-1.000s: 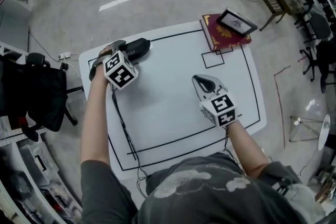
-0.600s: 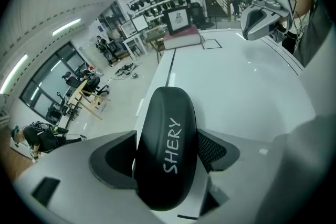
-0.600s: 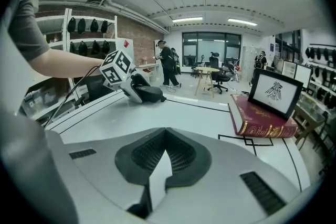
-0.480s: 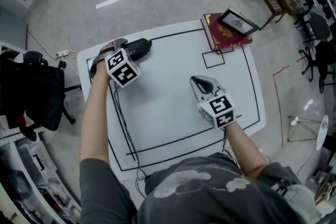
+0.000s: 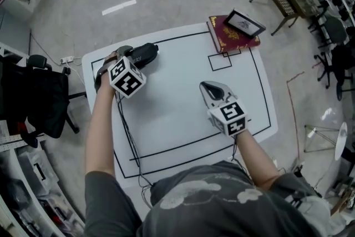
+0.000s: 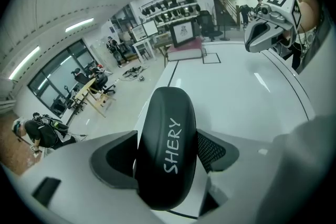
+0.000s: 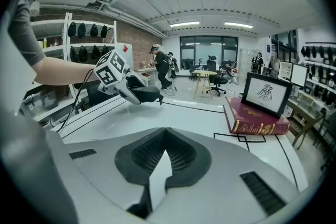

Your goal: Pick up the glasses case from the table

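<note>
The black glasses case [image 5: 143, 54], printed with white letters, is at the table's far left corner. My left gripper [image 5: 128, 58] is shut on it: in the left gripper view the case [image 6: 167, 149] fills the gap between both pads. In the right gripper view the case [image 7: 143, 94] hangs just above the white tabletop, sticking out of the left gripper [image 7: 128, 89]. My right gripper [image 5: 209, 87] hovers over the middle right of the table, shut, its tips [image 7: 163, 157] meeting with nothing between them.
The white table [image 5: 177, 119] carries black outline markings and a small square [image 5: 220, 61]. A red book [image 5: 230, 37] with a framed picture [image 5: 244, 22] on it lies at the far right corner. A black chair [image 5: 39, 97] stands left of the table.
The left gripper has shifted slightly with the case between its jaws. The right gripper has stayed where it was.
</note>
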`<state>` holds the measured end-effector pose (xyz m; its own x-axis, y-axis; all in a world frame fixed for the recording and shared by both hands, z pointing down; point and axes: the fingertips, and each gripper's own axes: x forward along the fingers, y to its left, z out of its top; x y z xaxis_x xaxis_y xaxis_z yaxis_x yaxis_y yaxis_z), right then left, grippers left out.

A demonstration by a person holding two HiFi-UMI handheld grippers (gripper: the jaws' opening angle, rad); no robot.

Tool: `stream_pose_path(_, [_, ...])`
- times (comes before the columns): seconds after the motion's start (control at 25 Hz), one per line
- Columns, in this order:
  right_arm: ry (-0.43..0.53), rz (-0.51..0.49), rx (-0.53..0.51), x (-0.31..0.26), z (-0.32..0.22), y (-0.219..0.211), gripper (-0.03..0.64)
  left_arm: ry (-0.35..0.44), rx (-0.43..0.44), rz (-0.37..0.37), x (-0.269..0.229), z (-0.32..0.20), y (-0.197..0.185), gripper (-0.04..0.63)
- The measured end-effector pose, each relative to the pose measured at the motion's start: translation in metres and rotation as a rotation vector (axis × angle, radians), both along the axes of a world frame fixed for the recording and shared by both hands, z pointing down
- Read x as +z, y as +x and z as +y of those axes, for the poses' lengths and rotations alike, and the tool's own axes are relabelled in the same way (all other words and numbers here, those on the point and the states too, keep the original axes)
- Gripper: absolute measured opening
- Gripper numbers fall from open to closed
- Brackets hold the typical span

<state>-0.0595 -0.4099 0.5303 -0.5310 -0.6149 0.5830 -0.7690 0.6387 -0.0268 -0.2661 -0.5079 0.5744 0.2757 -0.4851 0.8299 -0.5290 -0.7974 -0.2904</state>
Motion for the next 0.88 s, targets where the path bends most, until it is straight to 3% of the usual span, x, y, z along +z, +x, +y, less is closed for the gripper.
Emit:
stream_pose_path(0.68, [0.127, -0.058, -0.031, -0.063, 0.065, 0.04, 0.0, 0.13, -0.128, 0.147, -0.09, 0.101, 0.059, 0.341])
stream_pose_path(0.88, [0.113, -0.11, -0.072, -0.067, 0.096, 0.056, 0.0, 0.17, -0.17, 0.204, -0.108, 0.139, 0.082, 0.341])
